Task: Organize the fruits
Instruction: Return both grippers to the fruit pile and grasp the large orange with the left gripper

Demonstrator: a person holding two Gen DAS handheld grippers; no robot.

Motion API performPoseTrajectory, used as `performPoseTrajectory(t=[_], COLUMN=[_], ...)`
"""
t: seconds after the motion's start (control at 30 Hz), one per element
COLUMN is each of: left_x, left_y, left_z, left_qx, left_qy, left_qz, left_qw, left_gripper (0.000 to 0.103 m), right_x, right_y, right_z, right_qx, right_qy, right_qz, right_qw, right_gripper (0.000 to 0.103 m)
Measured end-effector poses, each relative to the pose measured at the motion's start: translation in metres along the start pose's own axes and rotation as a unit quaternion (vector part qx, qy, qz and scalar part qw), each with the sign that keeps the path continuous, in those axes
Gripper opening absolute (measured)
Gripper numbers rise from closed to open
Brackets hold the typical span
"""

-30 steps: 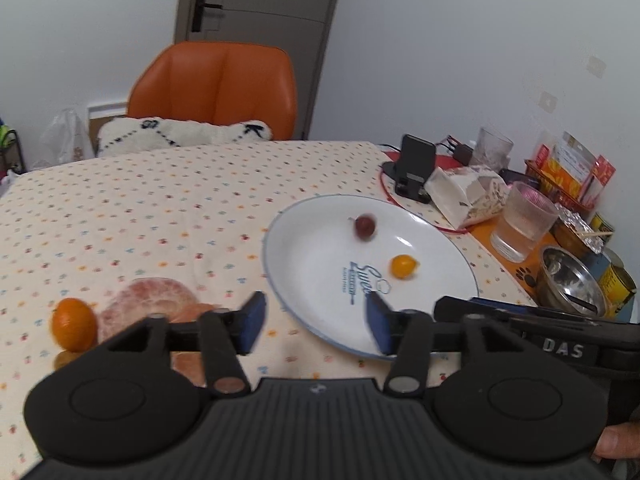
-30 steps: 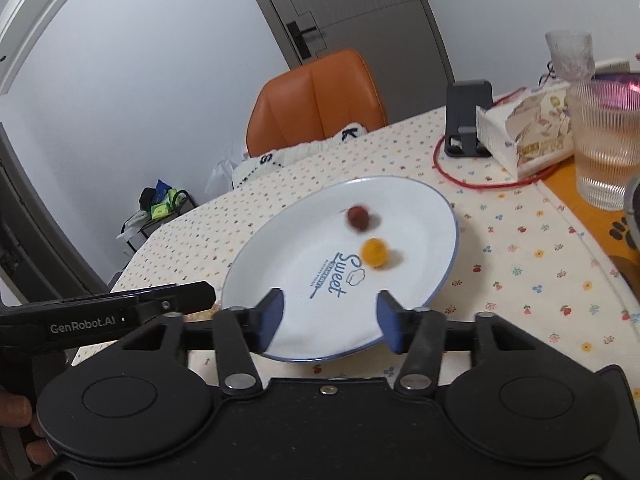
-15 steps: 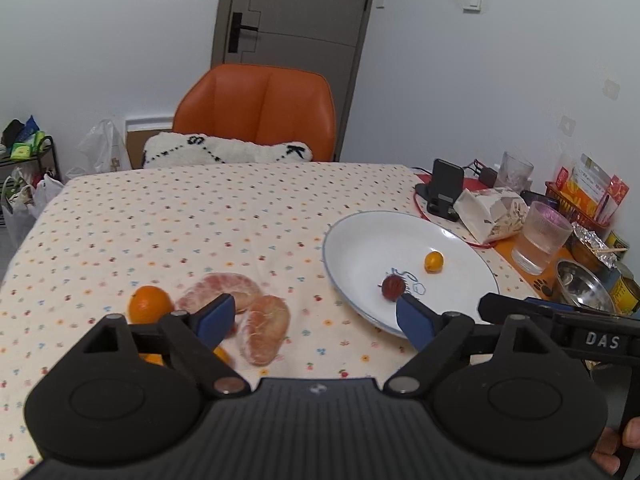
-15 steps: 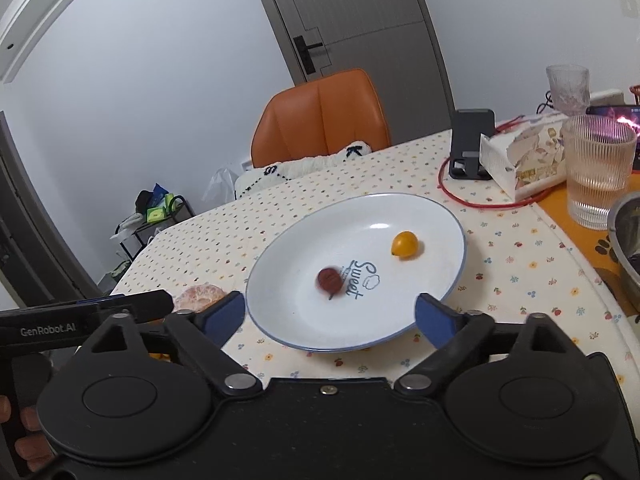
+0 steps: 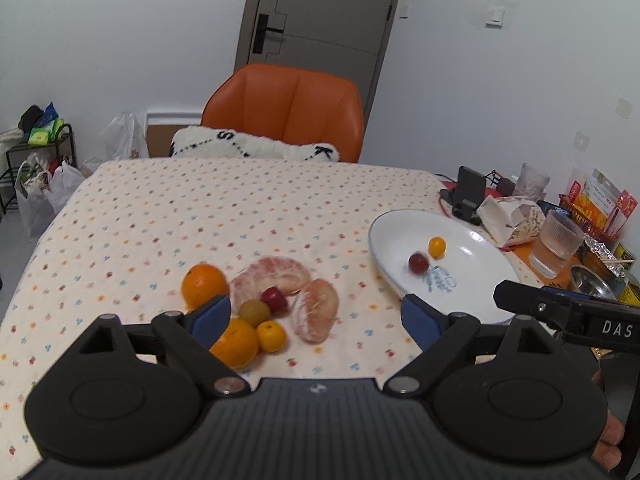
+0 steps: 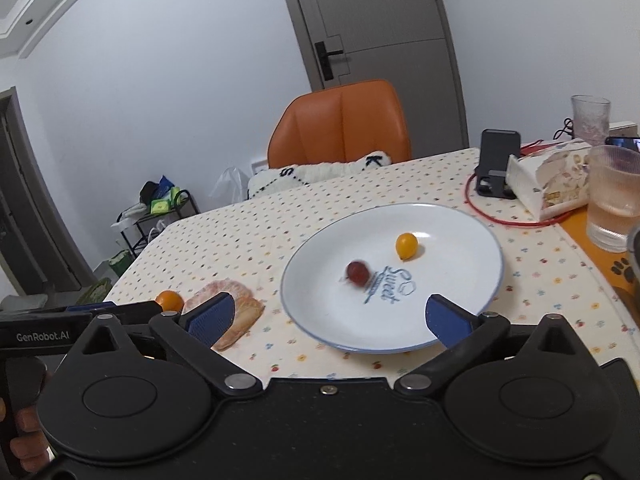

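Left gripper [image 5: 316, 316] wide open, nothing held, hovering above the tablecloth [image 5: 200, 216] left of the white plate [image 5: 476, 240]. Right gripper [image 6: 328, 318] also spread wide, empty, its right blue pad over the plate's [image 6: 460, 232] near rim, left pad out over the cloth to the plate's left.

Left to right, all placed against the plate: furthest left of it, the fruit pile on the cloth. Round orange [image 5: 204, 284] at the pile's far-left edge. Second orange [image 5: 236, 342] nearer the camera, partly behind the left gripper's left pad. Small brownish-green fruit [image 5: 254, 312] touching a small red fruit [image 5: 275, 299]. Small yellow-orange fruit [image 5: 271, 335] just beside the second orange. Peeled pink citrus piece [image 5: 276, 274] behind the red fruit; another peeled segment [image 5: 316, 310] closest to the plate but still apart from it.

On the plate: blurred dark red fruit [image 5: 418, 262] near the left-centre, beside the blue print; small yellow fruit [image 5: 437, 247] just beyond it to the right, close together. Right wrist view shows the same pair, red one [image 6: 357, 272] blurred, yellow one [image 6: 406, 246] sharp.

Right of the plate: black phone stand [image 5: 468, 194], tissue pack [image 5: 512, 220], ribbed glass [image 5: 558, 242], metal bowl [image 5: 590, 284]. Behind the table, orange chair [image 5: 284, 112].
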State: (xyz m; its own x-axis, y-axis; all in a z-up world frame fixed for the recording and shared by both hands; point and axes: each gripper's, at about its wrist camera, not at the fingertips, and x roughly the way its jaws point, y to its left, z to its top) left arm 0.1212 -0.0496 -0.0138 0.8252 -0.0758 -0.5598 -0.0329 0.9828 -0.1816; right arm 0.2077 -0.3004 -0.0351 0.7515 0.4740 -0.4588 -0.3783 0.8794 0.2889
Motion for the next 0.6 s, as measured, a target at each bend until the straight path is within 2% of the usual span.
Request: performPoseTrajectory(t=[0.1,0.4,0.57,0.6], left_x=[0.000,-0.003,0.001,0.002], left_y=[0.009,0.020,0.030,0.032], left_z=[-0.003,-0.012,-0.016,-0.017], left_qx=[-0.005,0.003,-0.002,-0.004], left_qy=[0.011,0.008,0.008,0.009], left_qz=[-0.006,-0.010,-0.008,-0.007], left_qw=[0.9999,0.9999,0.9999,0.9999], left_gripper=[0.091,0.090,0.086,0.082], right_x=[0.003,0.015,0.025,0.026], right_y=[0.008,0.029,0.038,0.039], right_z=[-0.002,-0.005,-0.008,-0.009], right_qx=[0.001,-0.007,-0.009,-0.012], right_qy=[-0.001,0.011,0.030,0.033], right_qz=[0.006,0.039,0.055,0.058], right_qw=[1.000,0.999,0.998,0.998], right_gripper=[0.103,0.103,0.103,0.103])
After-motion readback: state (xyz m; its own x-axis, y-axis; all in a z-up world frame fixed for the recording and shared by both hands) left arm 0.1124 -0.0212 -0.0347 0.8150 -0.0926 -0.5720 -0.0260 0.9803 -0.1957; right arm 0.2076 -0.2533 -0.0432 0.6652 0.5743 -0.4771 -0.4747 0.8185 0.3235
